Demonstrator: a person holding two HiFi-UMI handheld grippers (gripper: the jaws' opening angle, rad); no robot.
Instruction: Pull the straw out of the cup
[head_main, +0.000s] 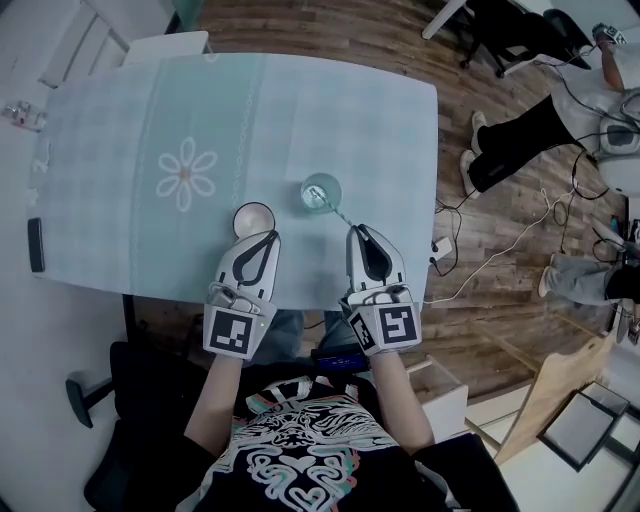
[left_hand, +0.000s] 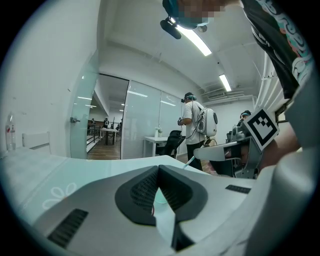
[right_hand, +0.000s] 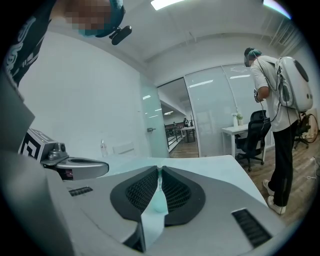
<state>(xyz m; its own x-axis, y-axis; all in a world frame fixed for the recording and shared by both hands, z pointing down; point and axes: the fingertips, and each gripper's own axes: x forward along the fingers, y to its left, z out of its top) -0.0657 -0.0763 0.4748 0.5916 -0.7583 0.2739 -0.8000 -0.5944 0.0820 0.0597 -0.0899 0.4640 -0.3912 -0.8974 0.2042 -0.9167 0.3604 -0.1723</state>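
A clear glass cup (head_main: 321, 192) stands on the pale teal tablecloth (head_main: 120, 150), near the table's front edge. A thin straw (head_main: 340, 213) leans out of it toward the near right; it also shows as a pale sliver (left_hand: 188, 162) in the left gripper view. My right gripper (head_main: 356, 233) is shut, its tips just short of the straw's upper end, and I see nothing between the jaws. My left gripper (head_main: 269, 238) is also shut and empty. It hovers beside a round white dish (head_main: 253, 216) to the left of the cup.
A black phone (head_main: 36, 244) lies at the table's left edge and a small bottle (head_main: 20, 114) at the far left. Beyond the right edge are wooden floor, cables (head_main: 500, 250), a white plug block (head_main: 440, 245) and people's legs (head_main: 520, 135).
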